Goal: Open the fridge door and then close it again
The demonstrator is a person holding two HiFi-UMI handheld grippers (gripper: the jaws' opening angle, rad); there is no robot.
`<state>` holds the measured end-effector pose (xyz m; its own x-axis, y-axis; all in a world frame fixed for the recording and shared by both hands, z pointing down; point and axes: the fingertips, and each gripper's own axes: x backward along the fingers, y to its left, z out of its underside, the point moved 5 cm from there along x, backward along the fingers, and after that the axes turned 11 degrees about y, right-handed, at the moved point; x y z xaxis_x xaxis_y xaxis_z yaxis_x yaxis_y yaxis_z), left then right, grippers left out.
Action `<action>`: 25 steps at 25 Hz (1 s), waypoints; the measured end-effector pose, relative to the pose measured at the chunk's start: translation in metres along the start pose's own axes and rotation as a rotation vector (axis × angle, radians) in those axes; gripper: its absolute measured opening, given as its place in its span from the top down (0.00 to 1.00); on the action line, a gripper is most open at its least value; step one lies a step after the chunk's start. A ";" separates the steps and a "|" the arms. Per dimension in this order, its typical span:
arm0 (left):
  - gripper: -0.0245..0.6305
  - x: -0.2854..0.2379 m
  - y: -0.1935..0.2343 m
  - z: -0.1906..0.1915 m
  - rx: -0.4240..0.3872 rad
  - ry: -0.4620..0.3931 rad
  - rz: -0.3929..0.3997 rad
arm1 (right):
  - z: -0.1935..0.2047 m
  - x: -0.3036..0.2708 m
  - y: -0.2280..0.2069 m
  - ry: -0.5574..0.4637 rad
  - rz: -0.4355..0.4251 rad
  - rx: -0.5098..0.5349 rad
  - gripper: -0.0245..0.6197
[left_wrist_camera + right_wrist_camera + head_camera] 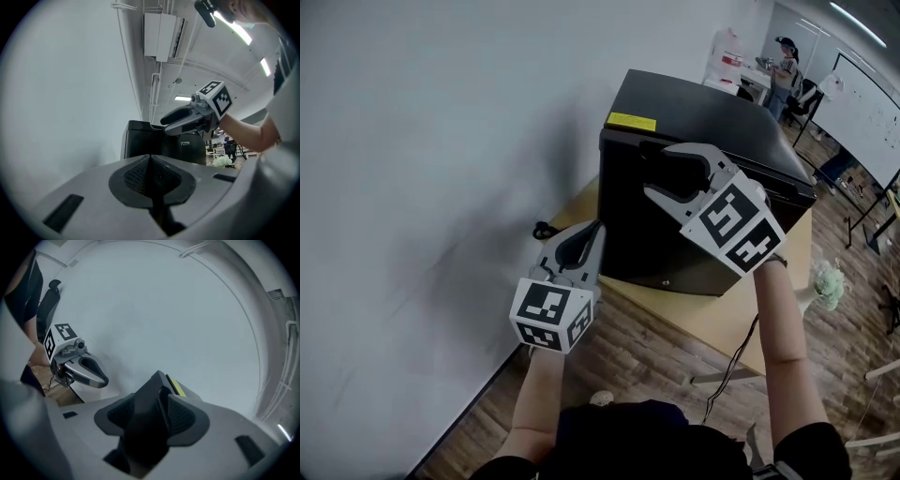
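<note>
Two bare forearms are stretching forward in the head view. The right forearm (783,328) is reaching farther and higher, tipping the right tool (661,173) slightly downward, while the left forearm (539,394) is holding the left tool (599,227) lower and roughly level. The right tool's jaws are standing wide apart and pressing on nothing, with the top front corner of the black fridge (712,117) sitting in the gap directly ahead of them; its door is looking closed. The left tool's jaws are resting together with nothing between them, the fridge standing ahead and to that tool's right. Only the head view is showing the worktop (712,323) carrying the fridge below both tools. Only the left gripper view is showing a white air-conditioning unit (159,35) mounted high above the tool's line of sight.
</note>
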<state>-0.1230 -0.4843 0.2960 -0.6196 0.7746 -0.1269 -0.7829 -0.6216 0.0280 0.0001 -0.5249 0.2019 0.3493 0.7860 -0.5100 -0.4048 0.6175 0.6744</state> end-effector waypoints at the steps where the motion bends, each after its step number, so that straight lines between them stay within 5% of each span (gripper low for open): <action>1: 0.95 -0.001 0.003 0.000 0.002 0.000 -0.002 | 0.000 -0.004 0.000 0.023 -0.003 0.017 0.65; 9: 0.95 0.000 0.013 0.008 0.028 0.006 0.004 | 0.004 -0.026 0.000 0.199 0.075 0.141 0.68; 25: 0.95 0.003 0.007 0.035 0.079 0.041 0.001 | 0.009 -0.035 0.001 0.276 0.154 0.185 0.77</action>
<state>-0.1326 -0.4818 0.3309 -0.6191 0.7674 -0.1668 -0.7850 -0.6104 0.1059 -0.0048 -0.5519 0.2249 0.0448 0.8630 -0.5031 -0.2666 0.4957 0.8266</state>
